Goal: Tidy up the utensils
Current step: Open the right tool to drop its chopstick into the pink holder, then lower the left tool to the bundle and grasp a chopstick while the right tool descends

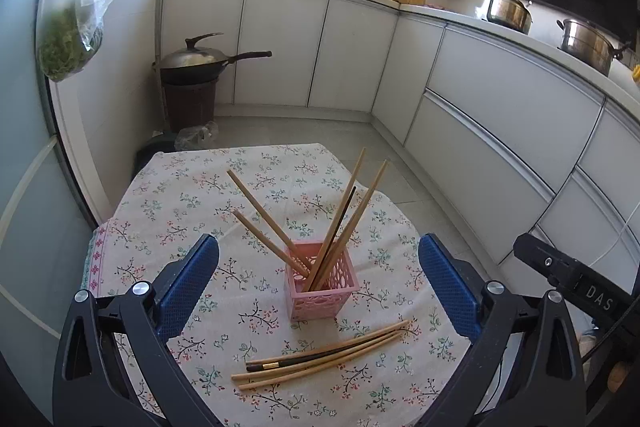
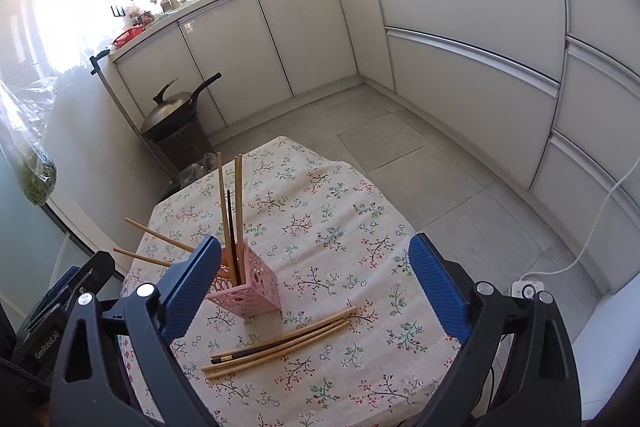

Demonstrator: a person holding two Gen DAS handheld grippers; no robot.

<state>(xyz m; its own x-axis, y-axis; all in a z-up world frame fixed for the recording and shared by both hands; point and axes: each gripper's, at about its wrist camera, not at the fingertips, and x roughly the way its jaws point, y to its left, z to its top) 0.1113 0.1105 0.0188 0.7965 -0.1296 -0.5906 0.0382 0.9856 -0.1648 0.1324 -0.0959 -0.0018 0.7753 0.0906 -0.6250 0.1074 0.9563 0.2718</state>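
Observation:
A pink lattice holder (image 1: 320, 279) (image 2: 248, 287) stands upright on the floral tablecloth (image 1: 180, 195) (image 2: 340, 195). Several chopsticks (image 1: 344, 219) (image 2: 234, 211), wooden ones and a dark one, lean in it. A loose bundle of chopsticks (image 1: 320, 355) (image 2: 280, 341), also wooden and one dark, lies flat on the cloth nearer the cameras. My left gripper (image 1: 319, 247) hangs open above the holder with nothing between its blue pads. My right gripper (image 2: 315, 245) is open too and empty, to the right of the holder and over the loose bundle.
A lidded wok (image 1: 196, 61) (image 2: 172, 111) rests on a brown stool beyond the table's far left corner. White cabinets (image 1: 500, 99) line the back and right. A bag of greens (image 1: 66, 43) hangs at the left. A power strip (image 2: 528, 287) lies on the floor at the right.

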